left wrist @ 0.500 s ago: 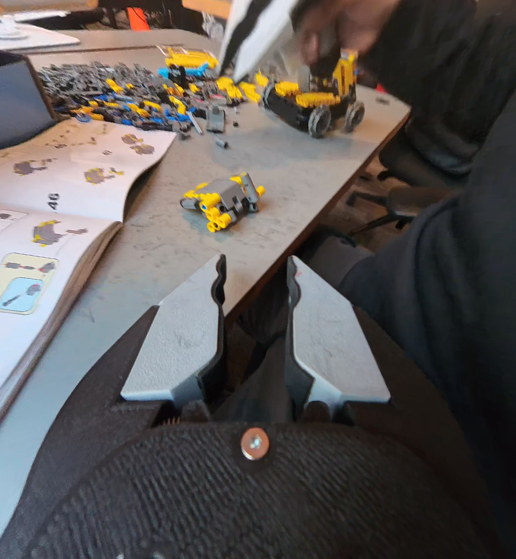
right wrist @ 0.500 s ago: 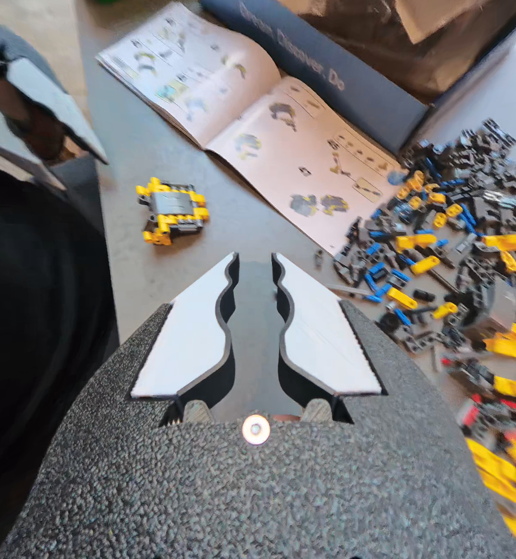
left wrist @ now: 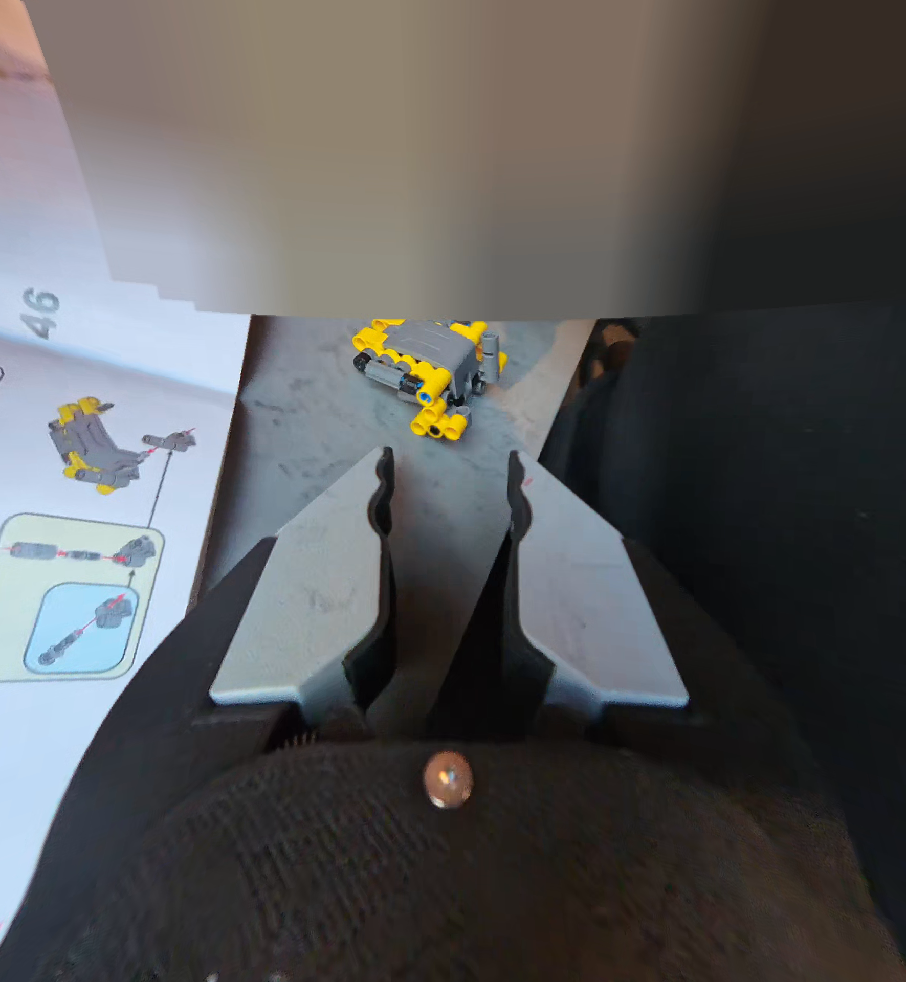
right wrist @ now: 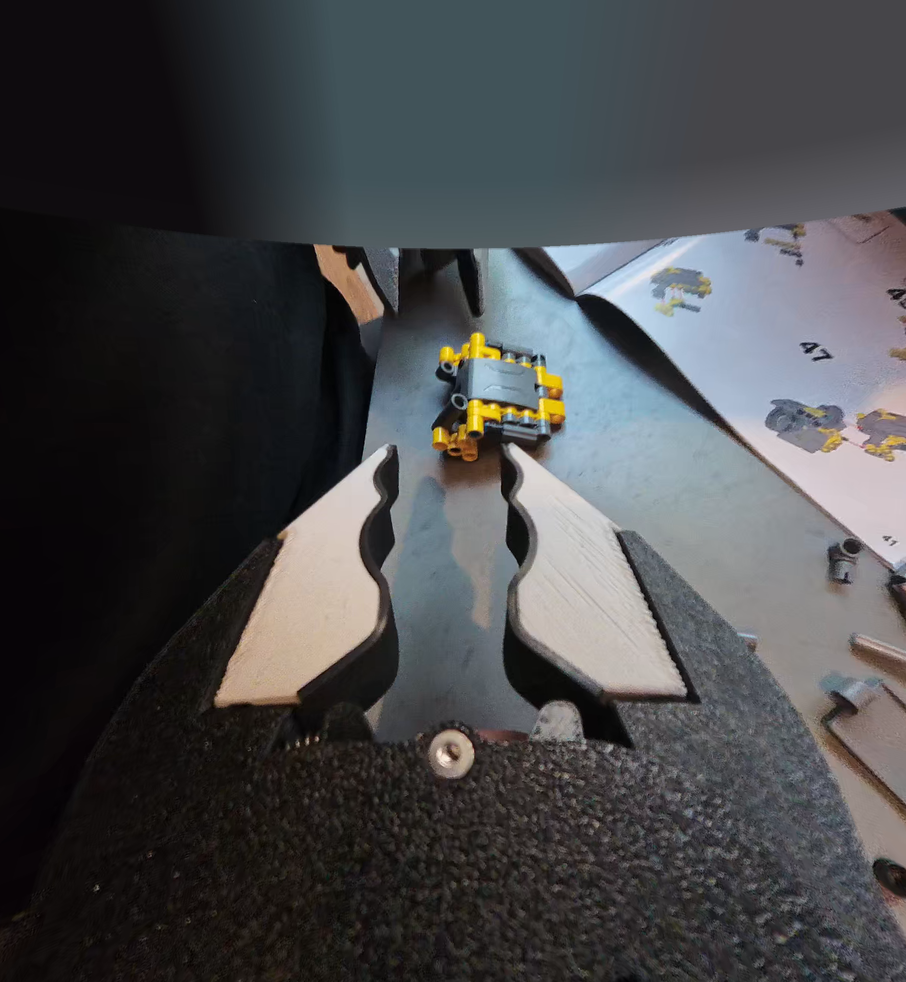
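stretching across both views, the grey mottled desk [left wrist: 302, 425] carries everything here. an open instruction booklet [left wrist: 84, 478] lies on it, filling the left side of the left wrist view and the upper right of the right wrist view, its pages printed with drawings of grey and yellow parts. dark clothing [right wrist: 147, 478] of a person fills the left of the right wrist view and the right of the left wrist view, just past the desk edge.

the left hand-held gripper [left wrist: 450, 457] hovers low over the desk with its fingers set moderately apart and nothing between them; bare desk shows through the gap. the right hand-held gripper [right wrist: 448, 451] is likewise parted to a middling width and empty, its tips close to the desk.

a small brick assembly [left wrist: 429, 372], grey in the middle with yellow connectors round its edges, rests on the desk between the booklet and the desk edge. in the left wrist view it lies a little ahead of the fingertips, apart from them. in the right wrist view it sits just in front of the tips, the right fingertip [right wrist: 509, 451] almost at its near edge; whether they touch cannot be told.

loose grey parts [right wrist: 886, 659] lie scattered on the desk at the right edge of the right wrist view, among them a small grey connector [right wrist: 844, 558] beside the booklet's corner.
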Motion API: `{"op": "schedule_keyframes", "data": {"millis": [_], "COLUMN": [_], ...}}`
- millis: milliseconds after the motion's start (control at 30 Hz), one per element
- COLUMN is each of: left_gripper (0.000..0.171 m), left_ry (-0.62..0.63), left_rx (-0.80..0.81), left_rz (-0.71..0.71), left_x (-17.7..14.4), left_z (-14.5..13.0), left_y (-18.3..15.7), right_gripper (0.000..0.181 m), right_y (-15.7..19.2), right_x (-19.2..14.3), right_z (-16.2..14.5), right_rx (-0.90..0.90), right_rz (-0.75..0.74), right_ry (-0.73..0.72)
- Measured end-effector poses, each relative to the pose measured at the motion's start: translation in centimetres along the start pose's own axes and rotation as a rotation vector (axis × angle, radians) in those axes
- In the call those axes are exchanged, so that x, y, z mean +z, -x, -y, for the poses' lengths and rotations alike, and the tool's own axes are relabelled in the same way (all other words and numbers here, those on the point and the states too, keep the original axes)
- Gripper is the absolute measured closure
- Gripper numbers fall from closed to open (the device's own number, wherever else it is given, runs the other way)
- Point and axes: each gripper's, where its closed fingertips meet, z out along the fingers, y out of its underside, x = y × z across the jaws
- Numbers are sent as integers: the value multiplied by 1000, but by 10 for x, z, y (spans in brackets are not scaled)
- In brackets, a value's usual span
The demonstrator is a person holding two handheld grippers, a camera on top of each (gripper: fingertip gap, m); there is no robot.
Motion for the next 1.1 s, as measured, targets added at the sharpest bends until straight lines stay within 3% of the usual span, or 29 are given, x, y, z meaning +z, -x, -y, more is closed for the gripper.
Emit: {"op": "schedule_keyframes", "data": {"millis": [133,433,567,633,700,767,967,1100], "left_gripper": [131,146,146,145,143,145,136,131], "left_ry": [8,-51,-58,-58,-67,-84,-158,-214], "left_rx": [-102,-32,35,74,118,167,228,228], "left_rz": [-71,-109,-92,-57,-10,45,152,220], "left_x": [-1,-6,-6,-4,-3,-2,-7,-13], "left_z": [2,6,3,2,-1,-3,1,3], "left_y": [0,-10,-14,-13,-11,-8,-2,2], "right_gripper": [147,148,148,151,161,162,166,171], "right_y": [-6,-4,-25,-51,-85,-109,-146,-161], "right_x": [-4,-1,-26,-54,-93,-128,-165,-166], "right_z": [0,13,33,39,32,23,-20,-35], "right_rx": [24,34,34,26,11,18,-1,8], "right_rz": [-5,4,-158,-329,-537,-640,-601,-590], "right_ry": [-21,-86,-165,-171,-98,2,355,440]}}
